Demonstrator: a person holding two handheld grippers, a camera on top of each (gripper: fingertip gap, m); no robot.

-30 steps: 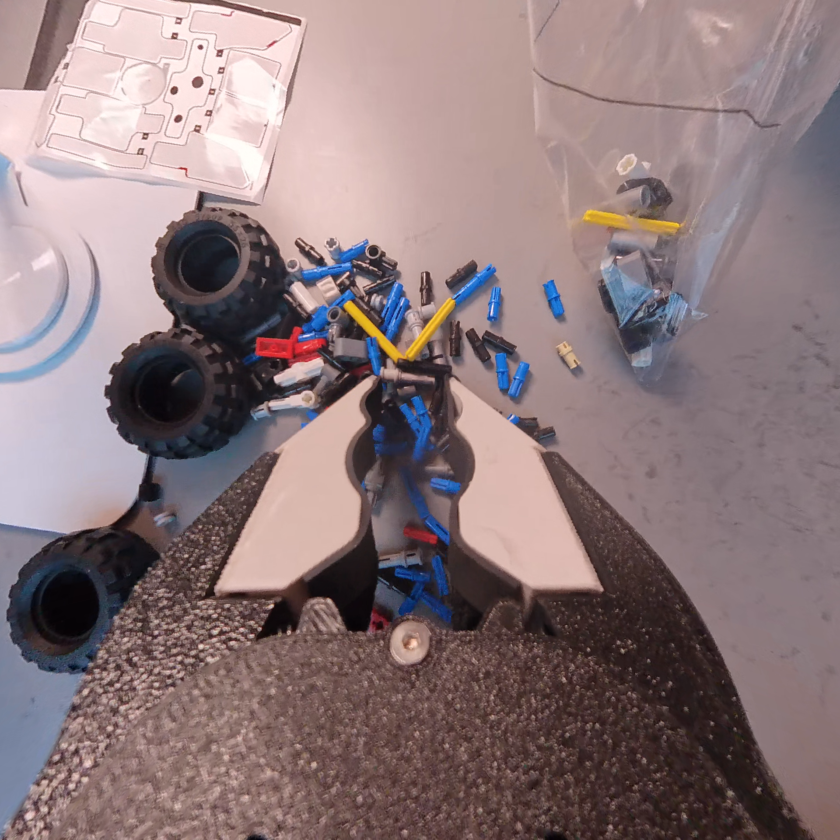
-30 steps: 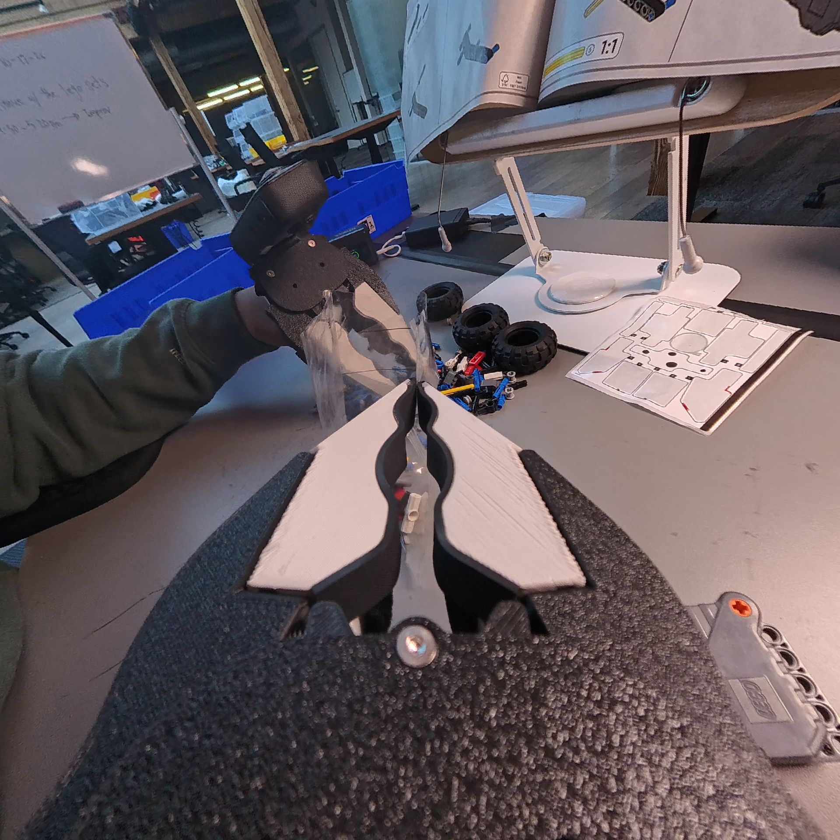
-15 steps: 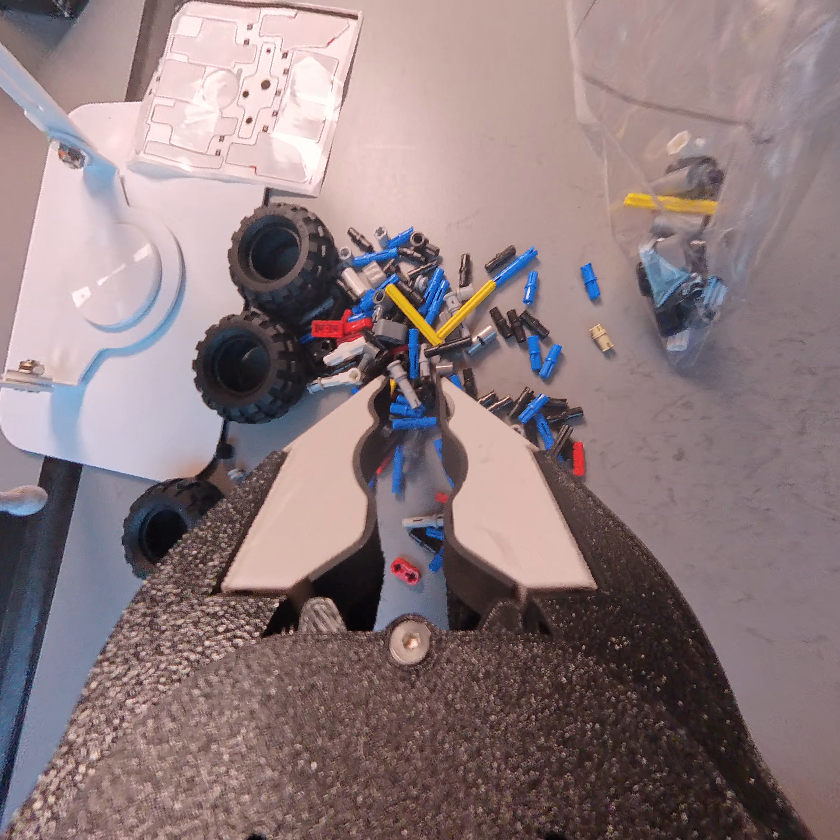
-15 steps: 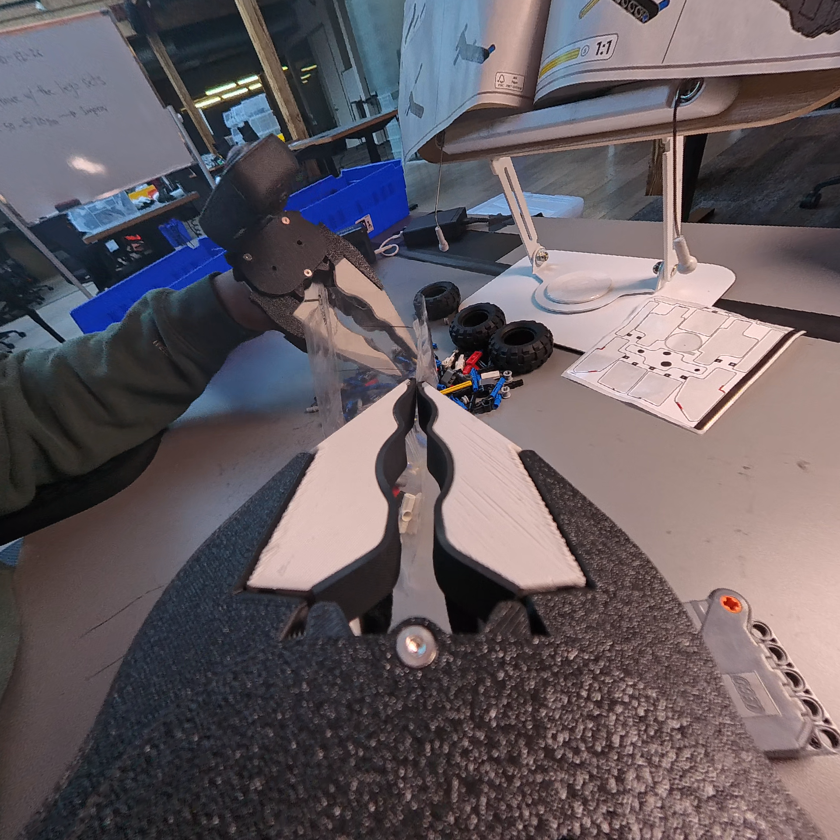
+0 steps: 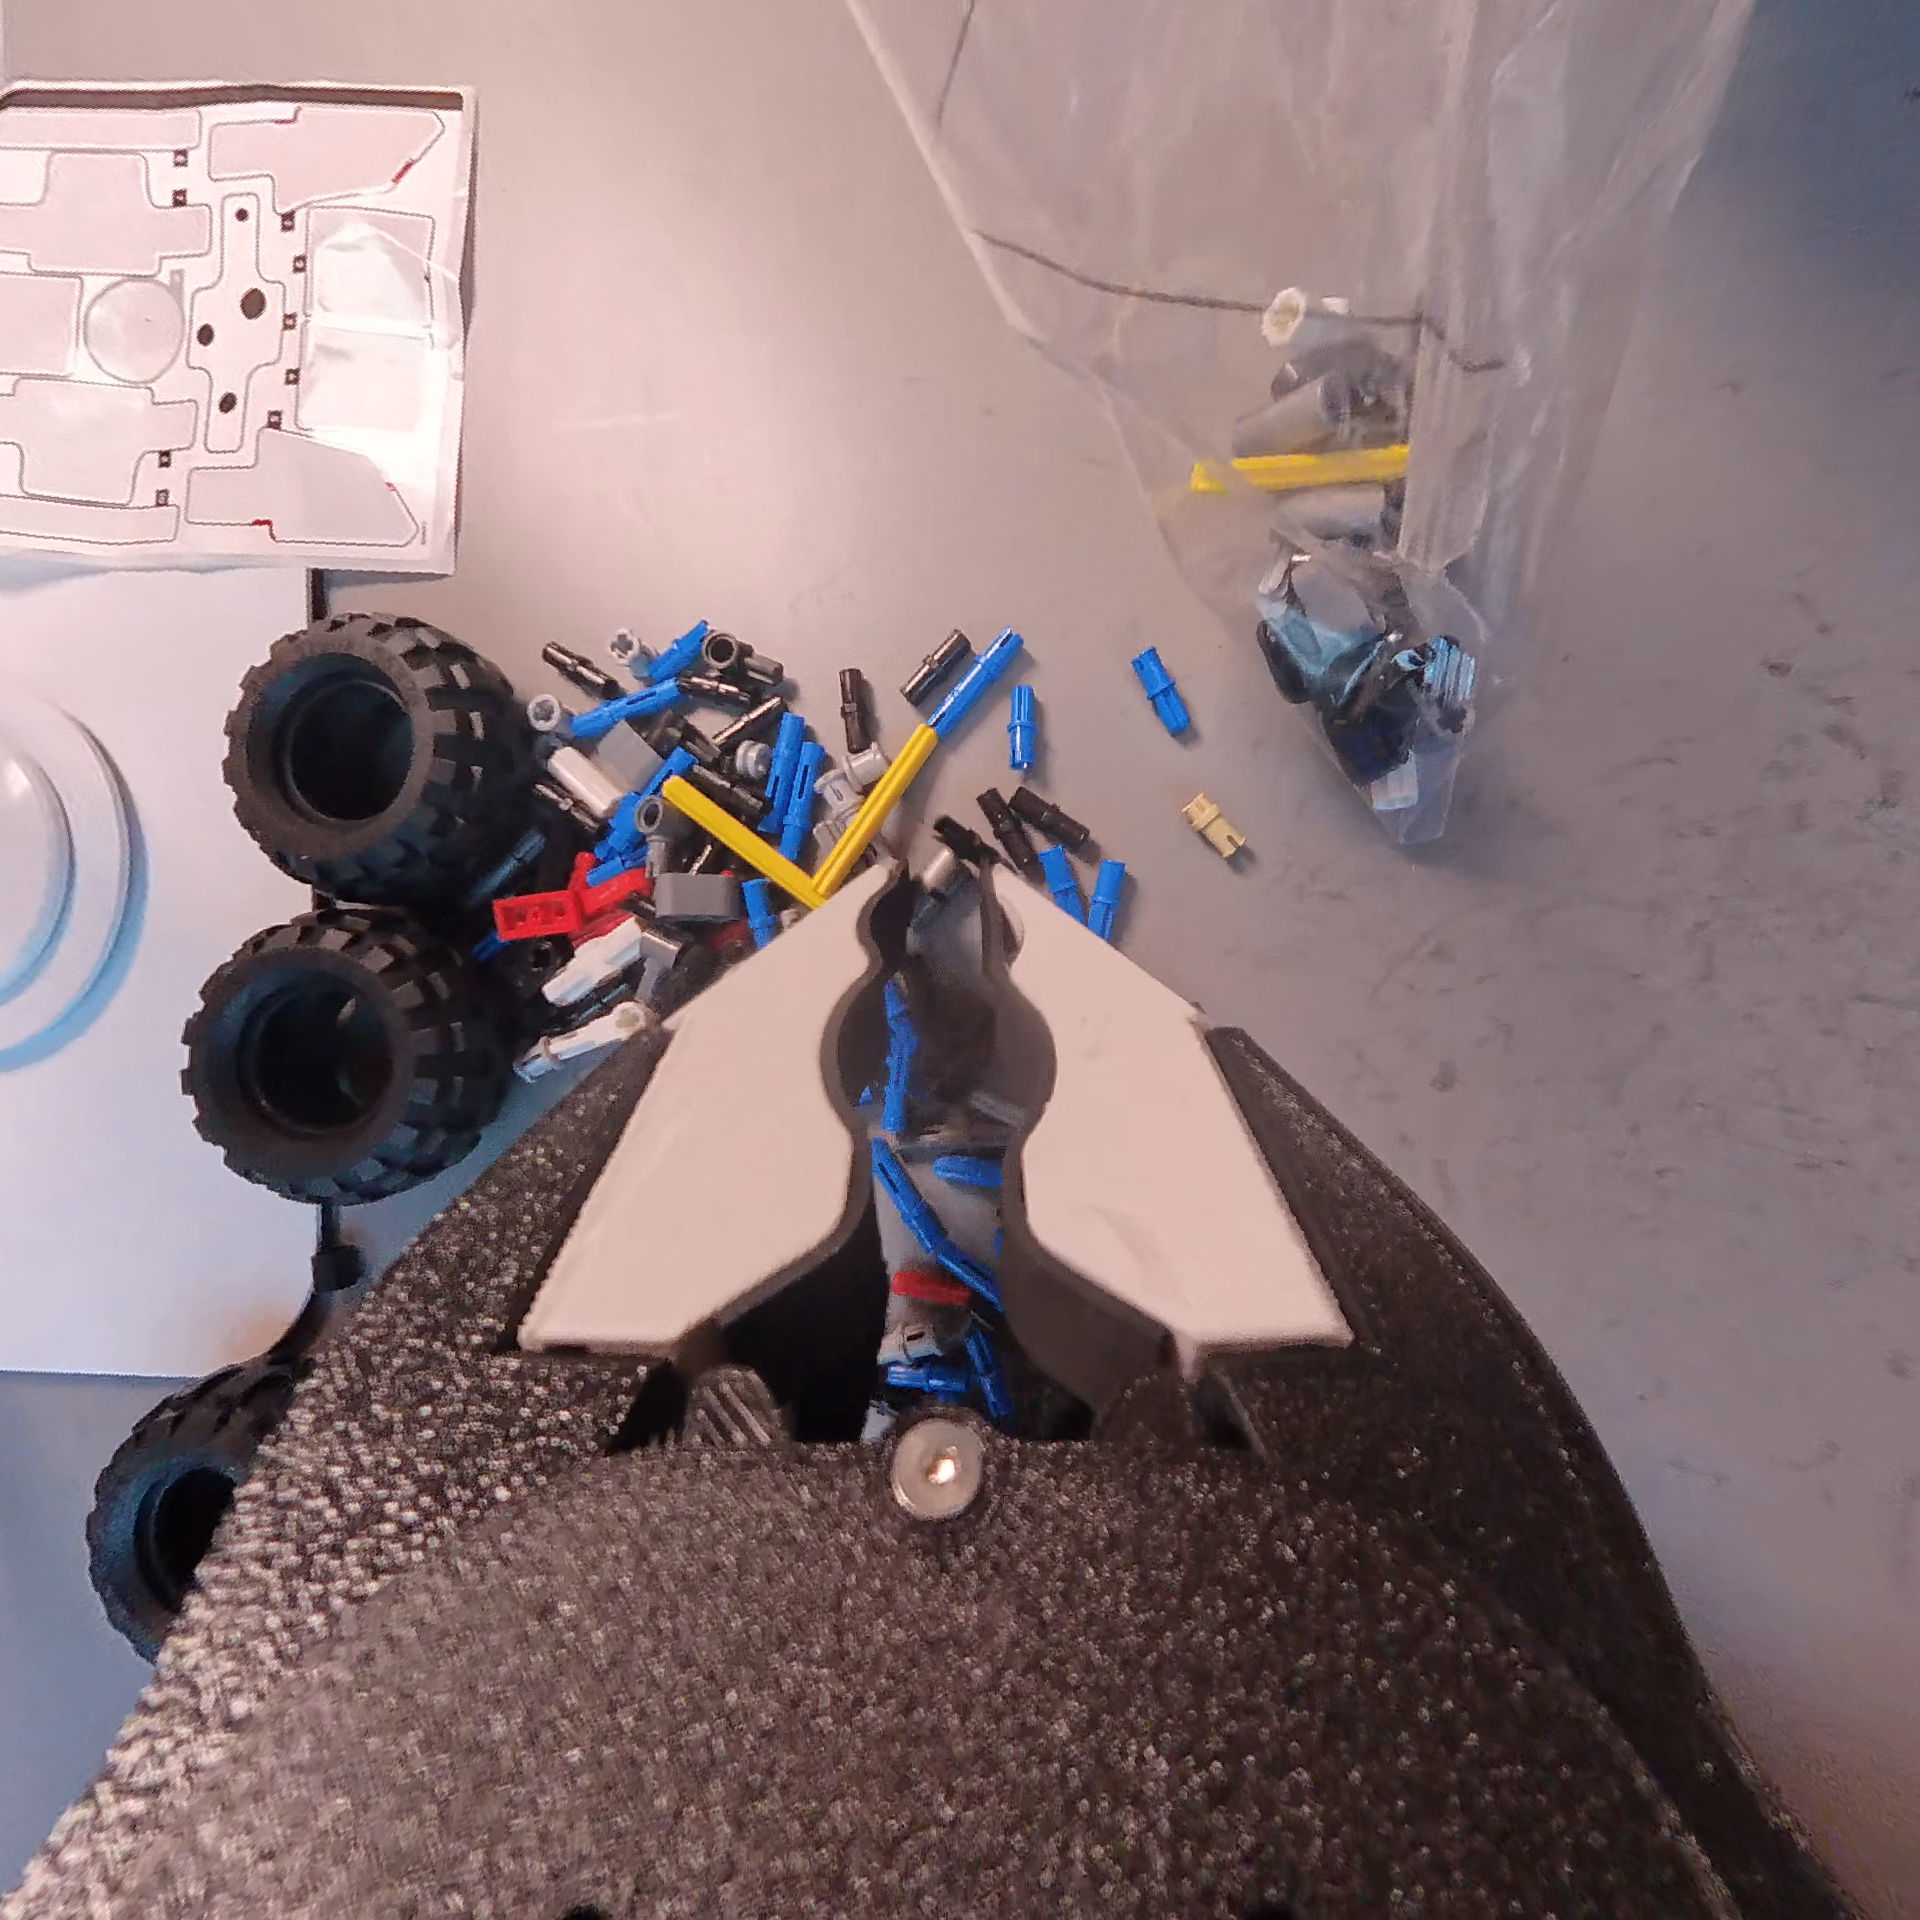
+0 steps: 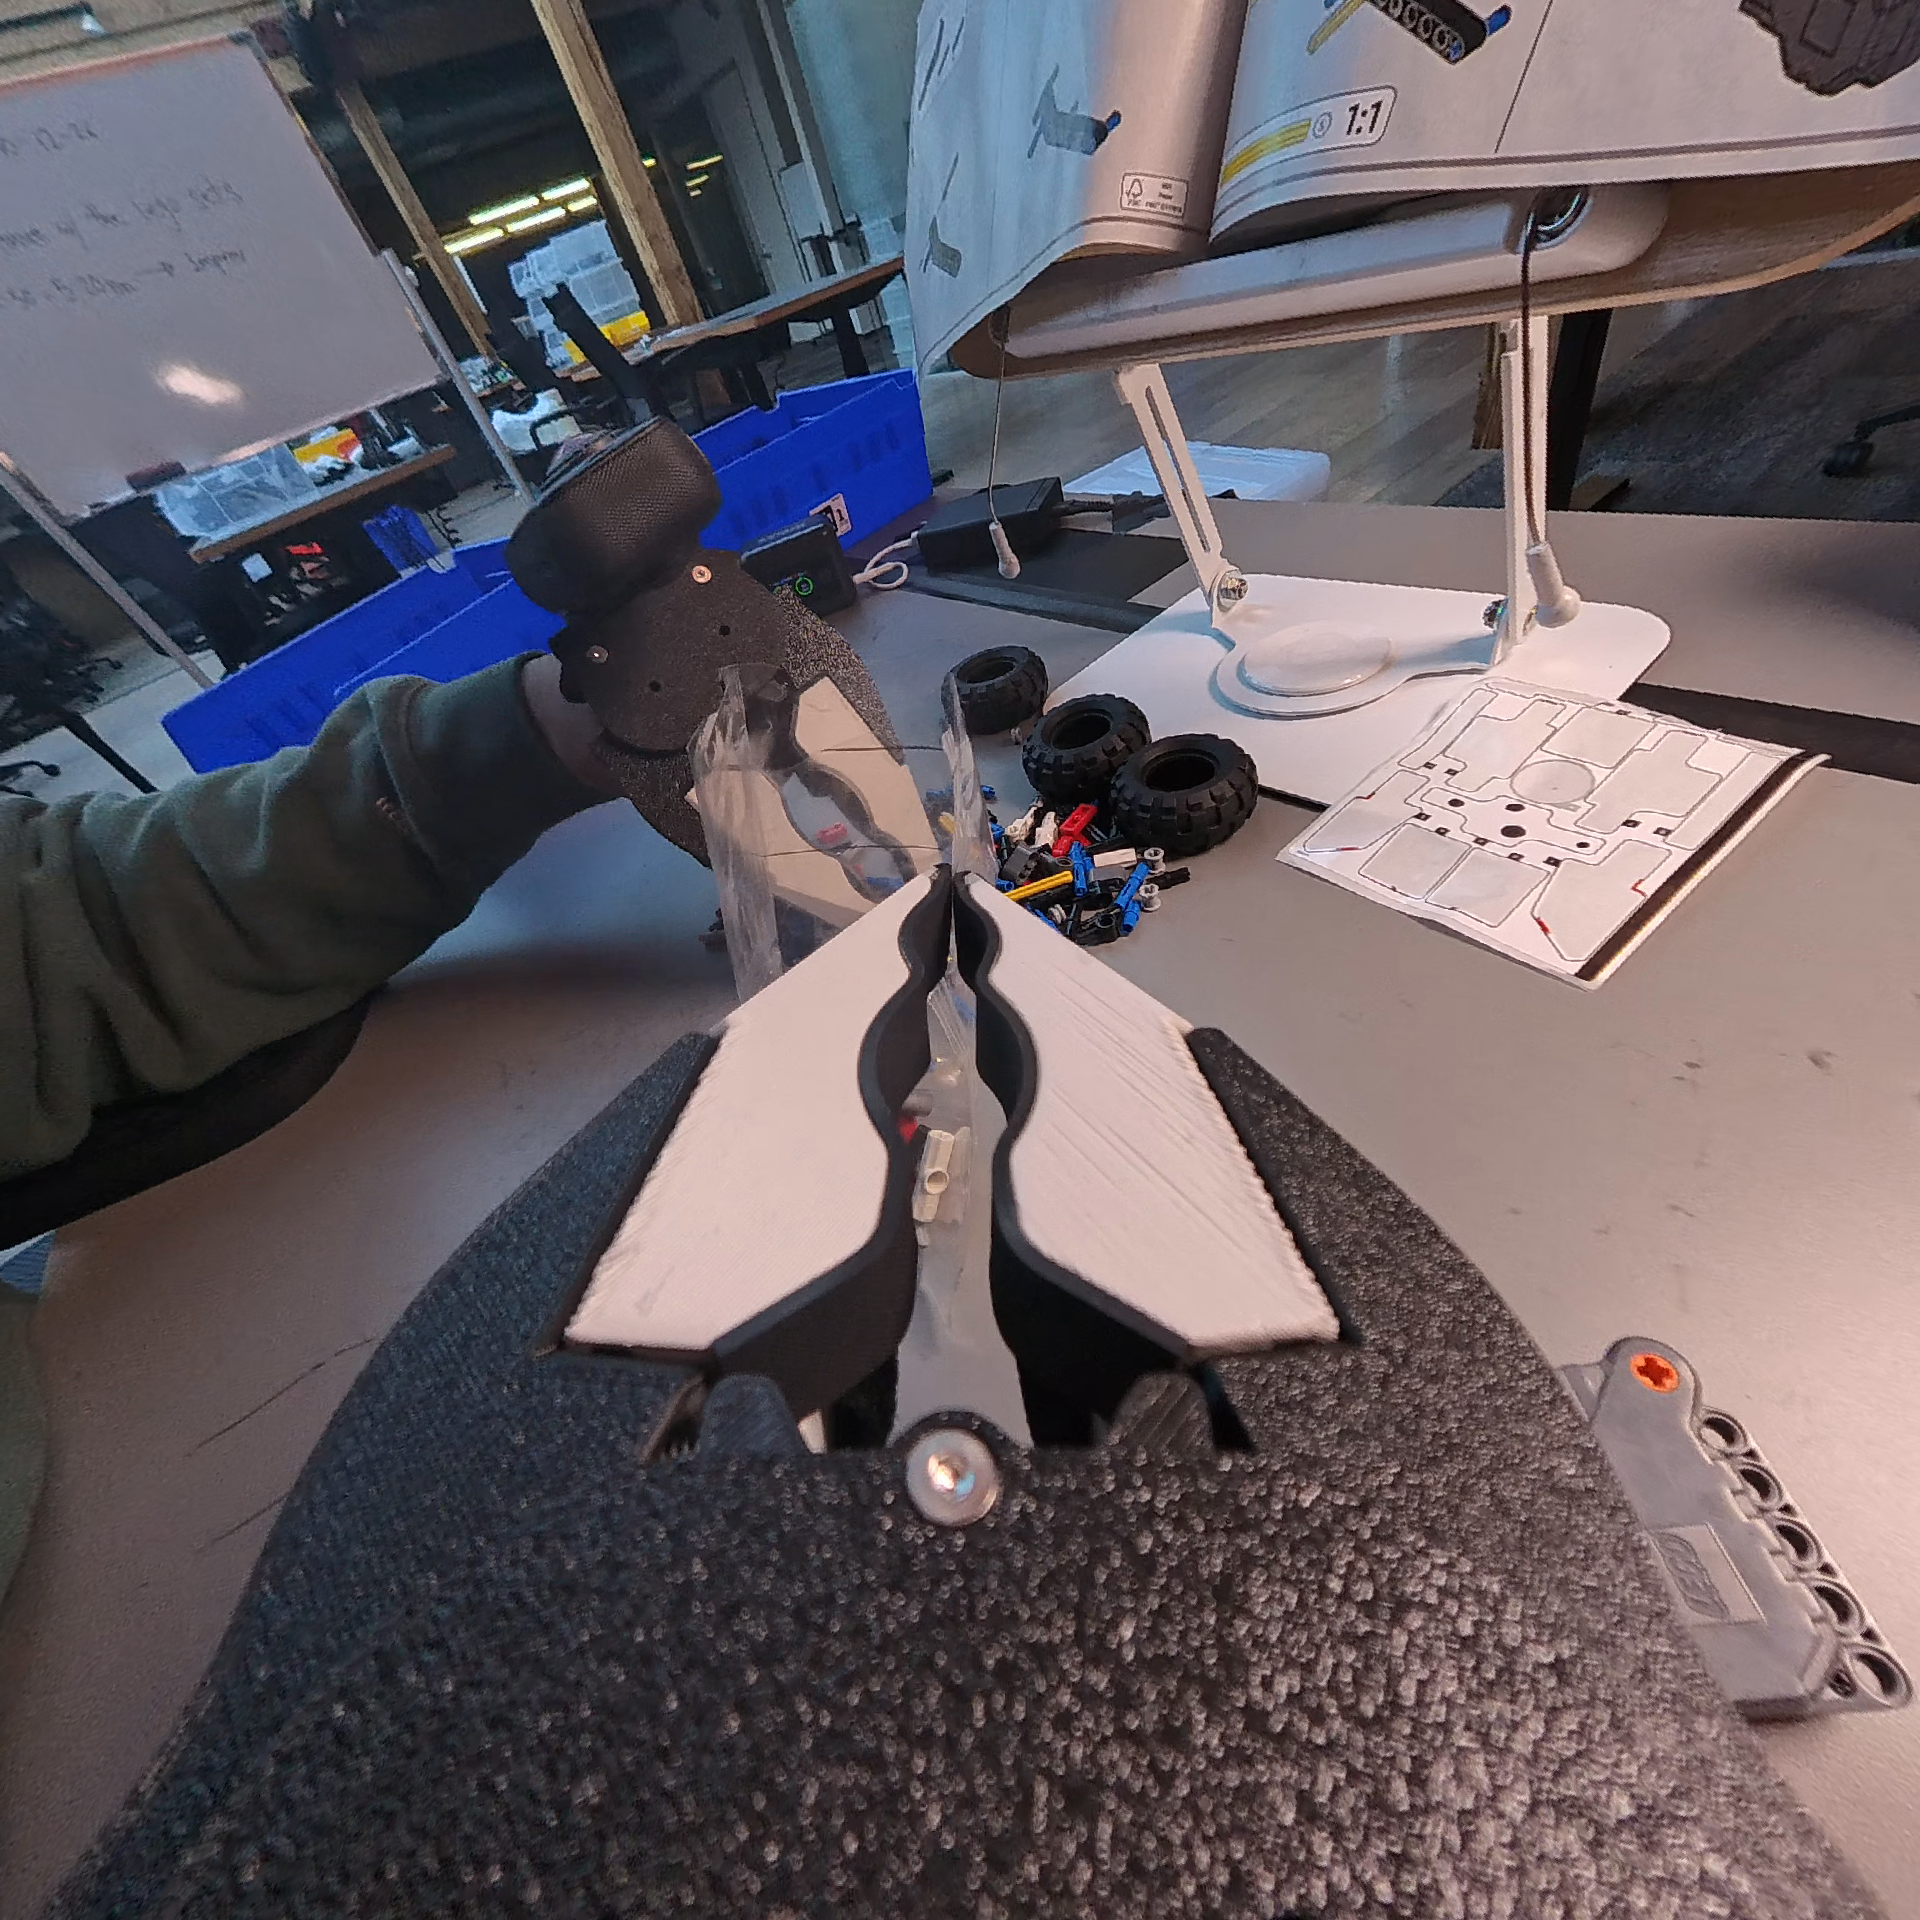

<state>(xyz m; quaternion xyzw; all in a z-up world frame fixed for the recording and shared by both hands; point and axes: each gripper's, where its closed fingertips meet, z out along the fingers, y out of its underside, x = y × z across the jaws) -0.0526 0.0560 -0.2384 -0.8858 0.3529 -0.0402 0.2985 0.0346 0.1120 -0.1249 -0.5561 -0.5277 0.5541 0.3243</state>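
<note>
My right gripper [image 6: 951,878] is shut on the edge of a clear plastic bag [image 6: 821,810]. The film runs between its fingers, with a white piece [image 6: 940,1174] inside. My left gripper [image 5: 940,883] is closed to a narrow gap on what looks like the same bag's film; its black body [image 6: 655,623] shows behind the bag, held by a hand in a green sleeve. The bag [image 5: 1299,260] hangs at the upper right with several pieces [image 5: 1351,644] at its bottom. A pile of small blue, black, grey, red and yellow pieces [image 5: 790,790] lies under the left fingertips.
Three black tyres [image 5: 353,748] [image 5: 322,1049] [image 5: 156,1507] lie left of the pile, by a white stand base [image 5: 125,1195]. A sticker sheet [image 5: 229,332] is behind them. A tan piece [image 5: 1214,826] lies apart. A grey beam [image 6: 1745,1538] sits by my right gripper. The stand [image 6: 1434,634] holds an open booklet. Some 15 cm of space lies between my two pairs of fingers. My right gripper's tips are some 15 cm from the grey beam [image 6: 1745,1538].
The left gripper rose and pulled back, then came down close over the pile again with its jaws narrower. The right gripper has stayed shut on the bag, almost still.
</note>
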